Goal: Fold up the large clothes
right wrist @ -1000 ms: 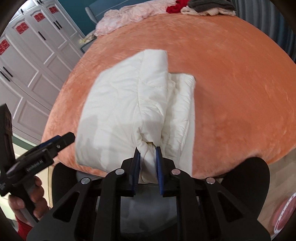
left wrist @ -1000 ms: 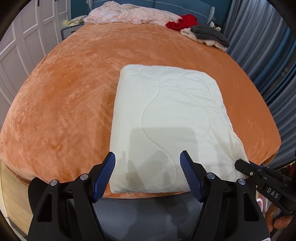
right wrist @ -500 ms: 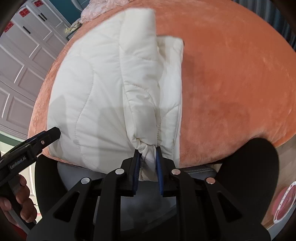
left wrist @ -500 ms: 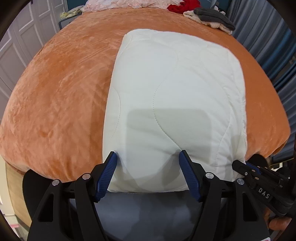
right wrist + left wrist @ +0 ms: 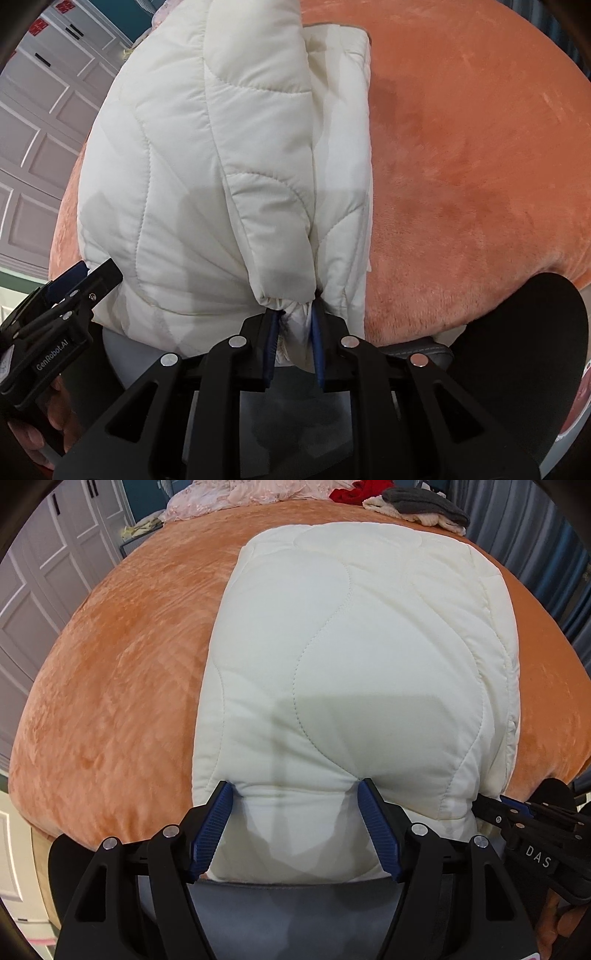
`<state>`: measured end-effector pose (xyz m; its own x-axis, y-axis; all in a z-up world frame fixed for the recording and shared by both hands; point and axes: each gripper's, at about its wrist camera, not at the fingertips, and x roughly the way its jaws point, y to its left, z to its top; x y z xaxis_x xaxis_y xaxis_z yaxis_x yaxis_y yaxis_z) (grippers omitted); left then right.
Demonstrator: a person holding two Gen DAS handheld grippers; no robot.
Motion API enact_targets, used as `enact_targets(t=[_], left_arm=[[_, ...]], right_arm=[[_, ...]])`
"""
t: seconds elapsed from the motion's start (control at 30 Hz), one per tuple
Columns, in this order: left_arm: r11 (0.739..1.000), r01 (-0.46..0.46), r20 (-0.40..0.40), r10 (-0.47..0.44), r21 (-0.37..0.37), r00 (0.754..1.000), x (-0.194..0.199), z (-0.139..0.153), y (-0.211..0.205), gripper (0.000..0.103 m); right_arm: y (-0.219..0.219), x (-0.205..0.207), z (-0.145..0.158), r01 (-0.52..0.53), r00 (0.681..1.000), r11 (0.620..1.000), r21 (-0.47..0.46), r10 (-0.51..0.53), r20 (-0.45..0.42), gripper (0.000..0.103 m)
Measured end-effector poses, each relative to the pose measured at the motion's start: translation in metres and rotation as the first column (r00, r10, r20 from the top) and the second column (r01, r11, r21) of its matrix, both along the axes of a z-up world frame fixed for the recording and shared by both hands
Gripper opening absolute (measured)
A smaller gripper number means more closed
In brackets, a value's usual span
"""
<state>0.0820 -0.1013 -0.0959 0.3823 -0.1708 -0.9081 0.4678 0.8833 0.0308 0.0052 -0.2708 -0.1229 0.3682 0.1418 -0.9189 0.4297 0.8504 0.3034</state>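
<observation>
The quilt [image 5: 354, 672], lying folded on the bed [image 5: 122, 686], is being gripped at its near edge: left claw [image 5: 295, 794] wide around thick padding, right claw [image 5: 293, 325] narrow on a bunched corner; both edges are best kept level.

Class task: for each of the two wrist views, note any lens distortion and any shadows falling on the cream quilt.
Left wrist: fisheye bulges the orange bed into a dome; a boxy grey shadow crosses the quilt. Right wrist: cupboard doors bow, corners vignette black, soft grey shadows fall on the quilt's near end.

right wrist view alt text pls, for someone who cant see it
The right gripper pinches a bunched corner of a folded cream quilt lying on an orange bed. The left gripper sits at the quilt's near left corner.
</observation>
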Motion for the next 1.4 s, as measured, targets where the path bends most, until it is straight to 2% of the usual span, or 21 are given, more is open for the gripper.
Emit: enact_targets(t=[0.23, 0.37, 0.47, 0.53, 0.57, 0.6, 0.63, 0.7, 0.8, 0.93, 1.0, 1.1, 1.23, 1.27, 1.3, 1.33, 1.4], left_arm=[[1.000, -0.012, 0.036, 0.011, 0.009, 0.999, 0.006, -0.006, -0.008, 0.068], [1.000, -0.011, 0.044, 0.011, 0.003, 0.999, 0.006, -0.003, -0.006, 0.069], [1.000, 0.003, 0.027, -0.002, -0.021, 1.000, 0.007, 0.009, 0.001, 0.070], [0.998, 0.001, -0.006, -0.001, -0.063, 1.000, 0.013, 0.022, 0.010, 0.070], [0.997, -0.008, -0.022, 0.006, -0.079, 1.000, 0.016, 0.027, 0.014, 0.070], [0.995, -0.019, -0.035, 0.016, -0.098, 0.999, 0.020, 0.032, 0.017, 0.070], [0.993, -0.030, -0.046, 0.025, -0.118, 0.999, 0.025, 0.037, 0.020, 0.070], [0.984, -0.057, -0.061, 0.047, -0.169, 0.997, 0.038, 0.052, 0.023, 0.070], [0.972, -0.078, -0.052, 0.068, -0.222, 0.996, 0.057, 0.073, 0.020, 0.070], [0.971, -0.066, 0.005, 0.069, -0.230, 0.998, 0.082, 0.096, 0.002, 0.070], [0.974, -0.059, 0.031, 0.067, -0.217, 0.997, 0.092, 0.101, -0.010, 0.070], [0.977, -0.057, 0.030, 0.064, -0.205, 0.997, 0.109, 0.101, -0.027, 0.070], [0.979, -0.061, -0.002, 0.062, -0.195, 0.998, 0.127, 0.089, -0.042, 0.070], [0.980, -0.065, -0.020, 0.062, -0.188, 0.998, 0.132, 0.082, -0.046, 0.070], [0.981, -0.066, -0.032, 0.061, -0.185, 0.998, 0.135, 0.077, -0.049, 0.070], [0.981, -0.066, -0.040, 0.060, -0.184, 0.997, 0.137, 0.073, -0.049, 0.070], [0.981, -0.072, -0.056, 0.063, -0.182, 0.996, 0.139, 0.065, -0.052, 0.070]], right_arm=[[-0.003, 0.008, -0.003, -0.013, 1.000, 1.000, -0.010, 0.013, -0.005, 0.013], [-0.013, 0.002, -0.001, -0.003, 1.000, 0.997, 0.072, 0.001, 0.022, 0.016], [-0.023, -0.014, 0.016, 0.026, 0.998, 0.987, 0.158, -0.035, 0.055, 0.024], [-0.028, -0.023, 0.029, 0.048, 0.995, 0.982, 0.184, -0.064, 0.081, 0.038], [-0.030, -0.028, 0.038, 0.057, 0.993, 0.982, 0.178, -0.075, 0.096, 0.044], [-0.032, -0.031, 0.051, 0.067, 0.990, 0.987, 0.148, -0.085, 0.116, 0.055], [-0.034, -0.032, 0.064, 0.073, 0.986, 0.990, 0.119, -0.089, 0.140, 0.059], [-0.039, -0.029, 0.088, 0.078, 0.976, 0.993, 0.088, -0.094, 0.195, 0.060], [-0.049, -0.013, 0.111, 0.088, 0.959, 0.992, 0.093, -0.110, 0.263, 0.061], [-0.060, 0.032, 0.124, 0.125, 0.943, 0.988, 0.089, -0.146, 0.301, 0.061], [-0.065, 0.059, 0.121, 0.154, 0.942, 0.984, 0.086, -0.172, 0.287, 0.061], [-0.066, 0.092, 0.105, 0.204, 0.940, 0.975, 0.093, -0.221, 0.260, 0.061], [-0.070, 0.119, 0.069, 0.261, 0.946, 0.959, 0.110, -0.276, 0.170, 0.059], [-0.070, 0.125, 0.054, 0.247, 0.952, 0.956, 0.156, -0.269, 0.144, 0.052], [-0.069, 0.127, 0.047, 0.235, 0.955, 0.953, 0.192, -0.263, 0.134, 0.037], [-0.068, 0.125, 0.043, 0.234, 0.955, 0.949, 0.210, -0.265, 0.134, 0.027], [-0.069, 0.115, 0.049, 0.230, 0.944, 0.954, 0.192, -0.267, 0.192, 0.014]])
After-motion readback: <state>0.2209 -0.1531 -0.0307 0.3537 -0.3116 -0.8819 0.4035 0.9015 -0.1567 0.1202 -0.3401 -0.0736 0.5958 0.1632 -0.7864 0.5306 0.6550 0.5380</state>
